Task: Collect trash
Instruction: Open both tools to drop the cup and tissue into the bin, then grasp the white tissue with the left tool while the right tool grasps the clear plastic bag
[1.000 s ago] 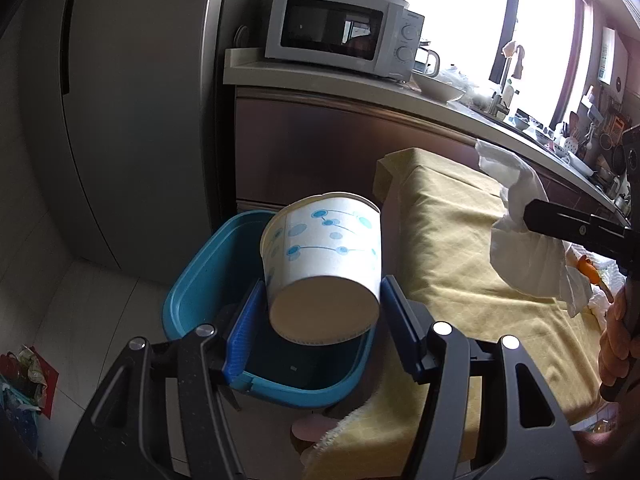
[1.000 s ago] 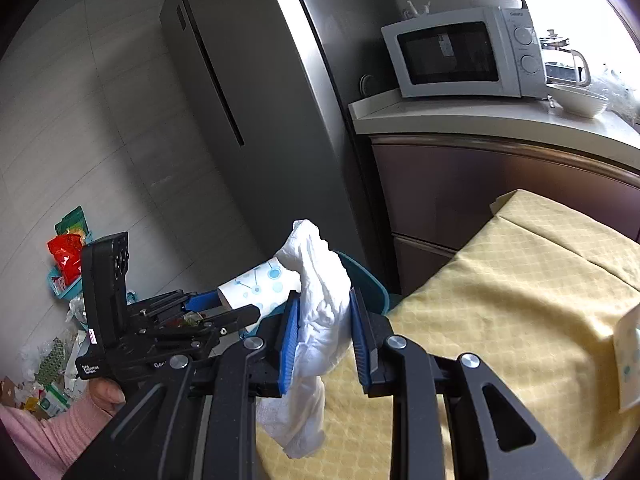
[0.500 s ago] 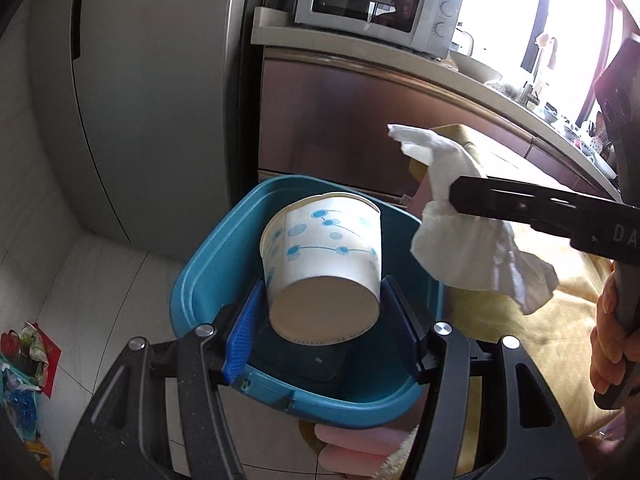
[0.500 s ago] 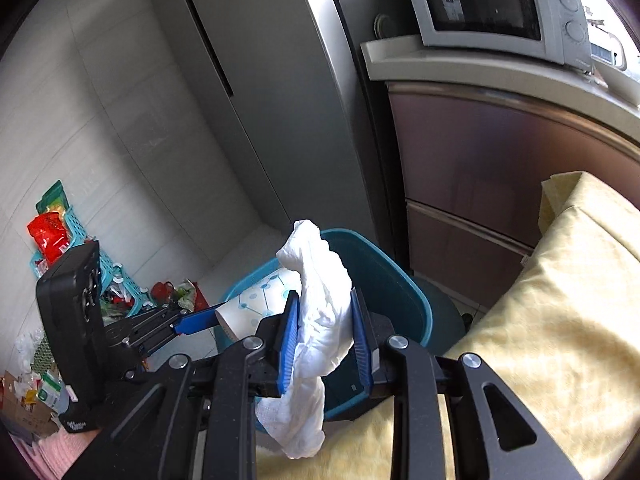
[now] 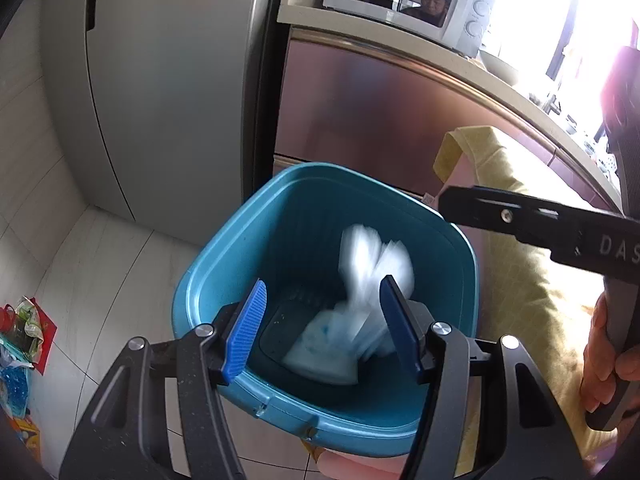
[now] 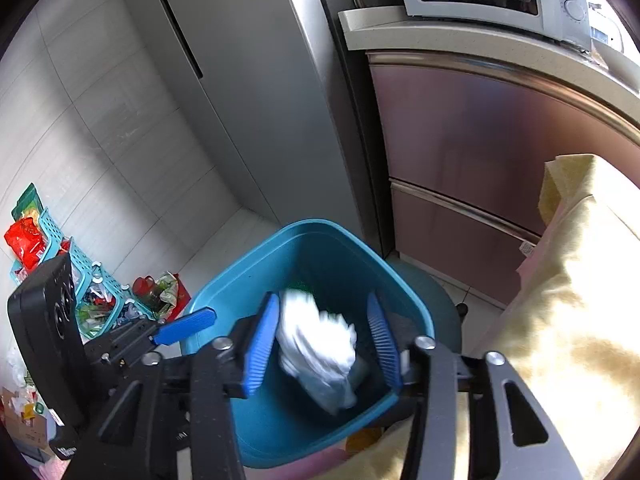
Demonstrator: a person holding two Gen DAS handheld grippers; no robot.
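A crumpled white tissue wad (image 6: 320, 344), motion-blurred, sits low centre of the frame inside the square teal plastic bin (image 6: 224, 300). Beneath it lies a white paper cup with blue print (image 5: 320, 344).

grey fridge (image 5: 168, 80), white microwave (image 5: 404, 0), yellow tablecloth (image 6: 580, 300)

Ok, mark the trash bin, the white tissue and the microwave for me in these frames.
trash bin (image 5: 208, 276): left wrist view, left rim.
white tissue (image 6: 320, 344): right wrist view, middle of the blurred wad inside the bin.
microwave (image 5: 476, 20): left wrist view, white knob panel.
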